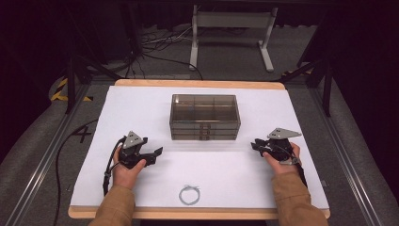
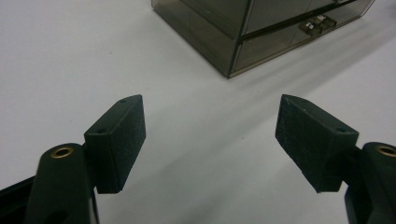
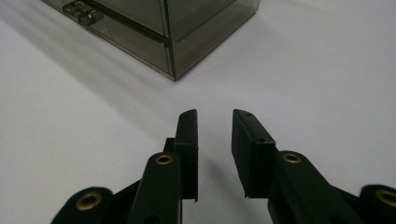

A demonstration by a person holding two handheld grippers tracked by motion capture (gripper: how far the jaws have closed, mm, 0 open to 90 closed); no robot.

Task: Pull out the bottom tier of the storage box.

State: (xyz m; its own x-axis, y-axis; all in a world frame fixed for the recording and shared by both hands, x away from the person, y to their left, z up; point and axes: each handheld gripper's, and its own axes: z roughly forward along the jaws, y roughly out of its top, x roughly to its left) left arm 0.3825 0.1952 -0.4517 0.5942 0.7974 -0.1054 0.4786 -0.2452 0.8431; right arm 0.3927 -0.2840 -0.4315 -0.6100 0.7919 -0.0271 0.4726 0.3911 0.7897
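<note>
Left gripper [image 1: 157, 153] spread wide left of the smoky drawer box [image 1: 204, 117], right gripper [image 1: 254, 144] narrowly parted on its right, both empty.

Drawer box [image 2: 261, 28] cropped at top edge

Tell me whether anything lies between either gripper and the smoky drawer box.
Nothing visible does. Bare white table separates the left gripper and right gripper from the smoky transparent plastic drawer box.
</note>
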